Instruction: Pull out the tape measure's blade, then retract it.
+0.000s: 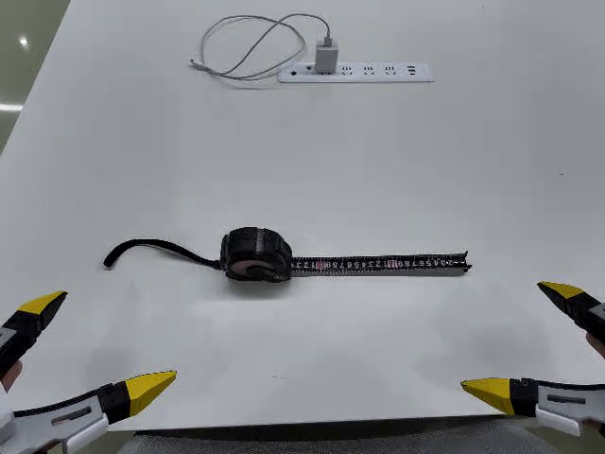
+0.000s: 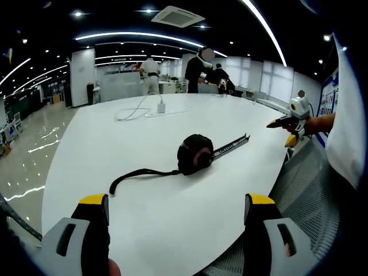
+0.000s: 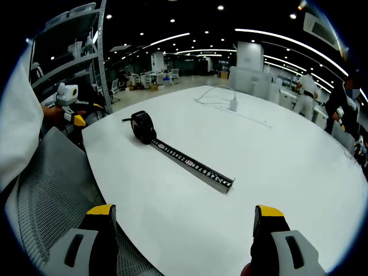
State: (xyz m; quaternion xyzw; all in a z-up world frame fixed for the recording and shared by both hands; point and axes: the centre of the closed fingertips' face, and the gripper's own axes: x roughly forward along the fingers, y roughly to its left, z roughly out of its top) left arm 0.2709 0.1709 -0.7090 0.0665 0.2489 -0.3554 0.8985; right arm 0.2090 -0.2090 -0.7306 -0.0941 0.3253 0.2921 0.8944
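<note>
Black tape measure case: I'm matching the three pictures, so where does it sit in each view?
Head view: black round tape measure case, just left of centre.
Left gripper view: case at centre.
Right gripper view: case upper left.
Shared landmark: white plugged-in charger.

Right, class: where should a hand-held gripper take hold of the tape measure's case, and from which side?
Probably the black case across its two flat faces, coming from the strap side with the open left hand-held gripper: it stands upright, and the blade runs out the other way.
</note>
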